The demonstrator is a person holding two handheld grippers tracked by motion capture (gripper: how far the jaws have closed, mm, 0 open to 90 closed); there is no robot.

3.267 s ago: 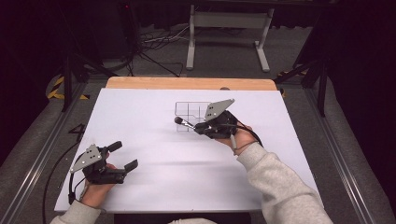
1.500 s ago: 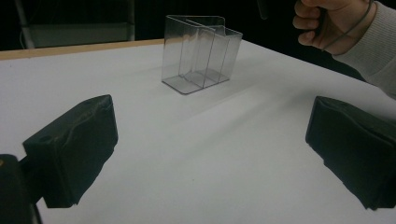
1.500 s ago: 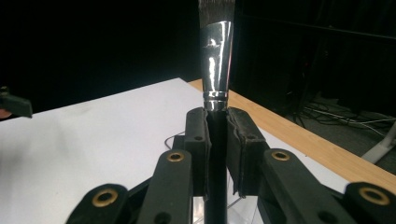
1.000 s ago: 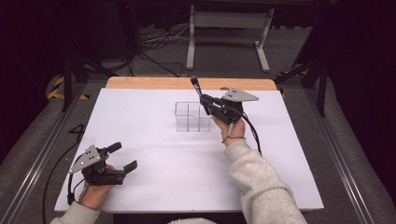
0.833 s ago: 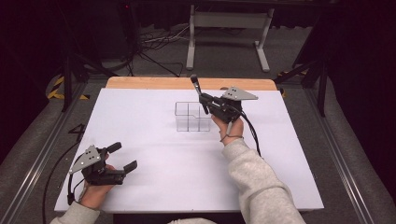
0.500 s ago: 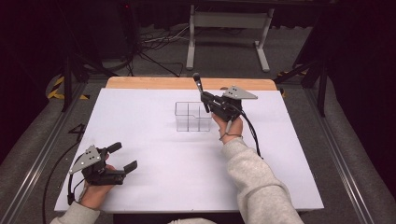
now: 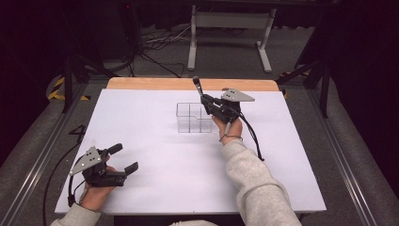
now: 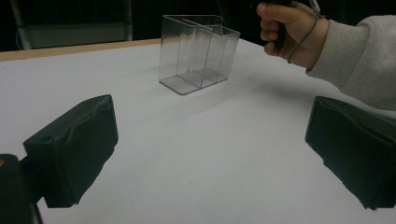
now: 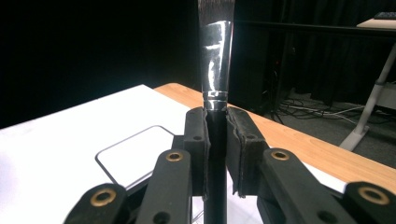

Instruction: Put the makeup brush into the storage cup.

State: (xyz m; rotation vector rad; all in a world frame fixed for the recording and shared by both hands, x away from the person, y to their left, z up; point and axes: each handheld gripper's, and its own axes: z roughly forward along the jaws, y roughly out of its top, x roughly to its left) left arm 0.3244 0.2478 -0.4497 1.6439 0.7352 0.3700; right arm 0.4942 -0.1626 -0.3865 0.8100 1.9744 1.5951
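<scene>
Brush (image 7: 198, 86) now stands bristle-up over clear divided organizer (image 7: 193, 117), raised from level by right gripper (image 7: 210, 104), jaws clamped on its handle; insertion looks next; left gripper (image 7: 123, 159) rests open, empty.

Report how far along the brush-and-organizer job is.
Done: the right tongs are shut on the brush, lifted clear of the table. In hand: the brush stands bristle end up beside the clear organizer, near its right end. Left: getting it into a compartment; all look empty. The left tongs rest open, idle.
</scene>
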